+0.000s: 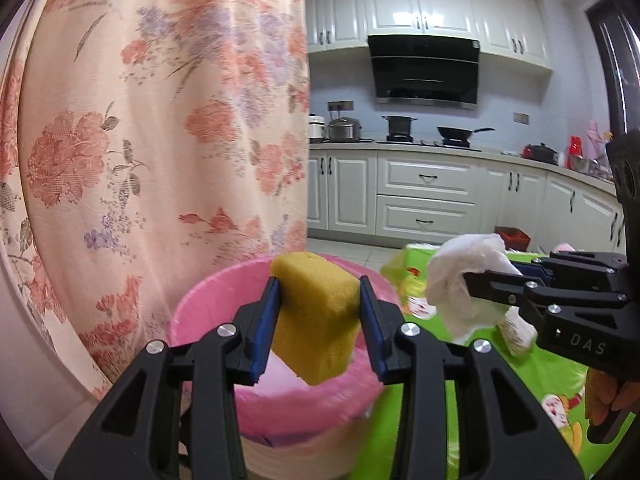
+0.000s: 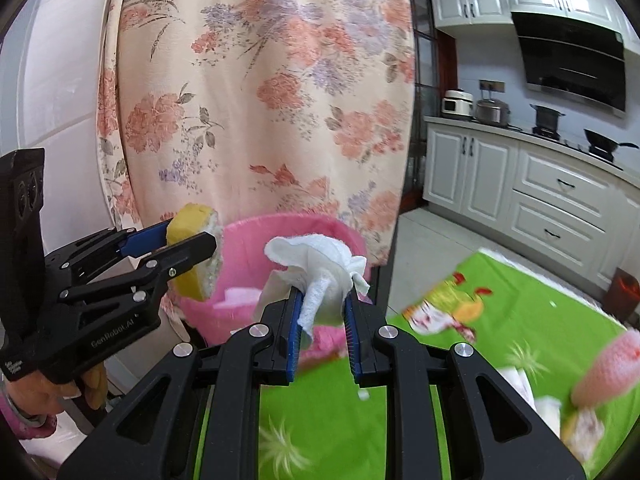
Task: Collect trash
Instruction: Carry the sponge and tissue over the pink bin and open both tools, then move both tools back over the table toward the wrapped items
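Note:
My left gripper is shut on a yellow sponge and holds it above the pink-lined bin. In the right wrist view the left gripper and the sponge show at the left, over the bin's near rim. My right gripper is shut on a crumpled white tissue, just short of the bin. In the left wrist view the right gripper holds the tissue to the right of the bin, over the green tablecloth.
A floral curtain hangs right behind the bin. The green cartoon tablecloth carries a pink item and pale scraps at the right. White kitchen cabinets and a stove with pans stand at the back.

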### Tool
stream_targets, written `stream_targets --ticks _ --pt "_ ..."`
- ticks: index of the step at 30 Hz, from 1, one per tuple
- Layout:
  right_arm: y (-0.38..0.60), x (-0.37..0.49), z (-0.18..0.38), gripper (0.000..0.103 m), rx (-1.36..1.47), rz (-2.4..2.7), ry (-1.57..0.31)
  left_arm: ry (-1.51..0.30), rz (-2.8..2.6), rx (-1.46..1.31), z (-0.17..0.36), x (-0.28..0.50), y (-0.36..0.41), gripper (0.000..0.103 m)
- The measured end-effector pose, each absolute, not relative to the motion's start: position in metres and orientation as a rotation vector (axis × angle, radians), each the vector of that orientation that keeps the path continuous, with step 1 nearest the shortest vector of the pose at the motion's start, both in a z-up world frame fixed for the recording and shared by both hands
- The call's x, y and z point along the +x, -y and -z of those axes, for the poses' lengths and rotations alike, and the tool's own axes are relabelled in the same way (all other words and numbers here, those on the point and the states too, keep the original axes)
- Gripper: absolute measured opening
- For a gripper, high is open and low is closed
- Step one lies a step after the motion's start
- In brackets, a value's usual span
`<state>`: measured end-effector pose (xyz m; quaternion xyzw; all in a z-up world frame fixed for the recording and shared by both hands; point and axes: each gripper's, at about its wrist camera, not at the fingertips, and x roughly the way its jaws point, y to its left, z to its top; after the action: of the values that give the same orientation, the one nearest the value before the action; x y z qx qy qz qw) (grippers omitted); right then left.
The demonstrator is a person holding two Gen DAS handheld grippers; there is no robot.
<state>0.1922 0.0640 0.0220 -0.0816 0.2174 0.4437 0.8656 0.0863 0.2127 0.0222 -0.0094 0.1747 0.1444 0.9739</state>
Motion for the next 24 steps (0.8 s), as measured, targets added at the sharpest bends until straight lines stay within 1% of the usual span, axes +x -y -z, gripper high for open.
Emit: stream_targets --ticks 4,9,11,12,13,14,15,16,17,18,21,23,24 --pt "-0.088 0.211 -0.024 0.020 -0.173 -0.955 -0.460 -0.360 -0.317 -0.049 -0.024 0.100 -0.246 0.039" --pt "-0.117 0.234 -0.019 0.021 -0.177 -0.981 -0.481 -0.376 -0.337 -0.039 -0.021 0.118 -0.271 0.040" --pt "-0.131 0.243 -0.016 0.023 -0.181 -0.987 -0.489 -0.389 -0.356 -0.049 -0.018 0.126 -0.280 0.043" --pt "-0.136 0.247 -0.015 0.026 -0.184 -0.993 -0.496 -0.397 -0.381 -0.059 -0.016 0.130 -0.287 0.051" --pt "-0.140 0.250 -0.014 0.029 -0.187 -0.996 -0.499 -0.397 -0.396 -0.068 -0.016 0.131 -0.290 0.061" --pt "-0.144 0.253 -0.012 0.031 -0.194 -0.993 -0.497 -0.390 -0.413 -0.082 -0.016 0.131 -0.295 0.064" --pt "-0.146 0.255 -0.011 0.038 -0.202 -0.986 -0.497 -0.382 -0.429 -0.094 -0.017 0.131 -0.299 0.067" --pt "-0.146 0.257 -0.011 0.049 -0.198 -0.986 -0.500 -0.376 -0.440 -0.099 -0.018 0.129 -0.302 0.071" --pt "-0.143 0.258 -0.011 0.054 -0.179 -0.988 -0.498 -0.367 -0.453 -0.100 -0.019 0.127 -0.304 0.073" --pt "-0.138 0.258 -0.011 0.058 -0.164 -0.987 -0.495 -0.360 -0.466 -0.099 -0.020 0.125 -0.305 0.077" --pt "-0.125 0.255 -0.012 0.058 -0.147 -0.968 -0.495 -0.361 -0.492 -0.108 -0.020 0.117 -0.304 0.082" --pt "-0.113 0.252 -0.012 0.058 -0.119 -0.961 -0.499 -0.363 -0.504 -0.124 -0.018 0.110 -0.300 0.088" --pt "-0.107 0.250 -0.013 0.058 -0.110 -0.956 -0.500 -0.364 -0.507 -0.137 -0.017 0.107 -0.298 0.093"
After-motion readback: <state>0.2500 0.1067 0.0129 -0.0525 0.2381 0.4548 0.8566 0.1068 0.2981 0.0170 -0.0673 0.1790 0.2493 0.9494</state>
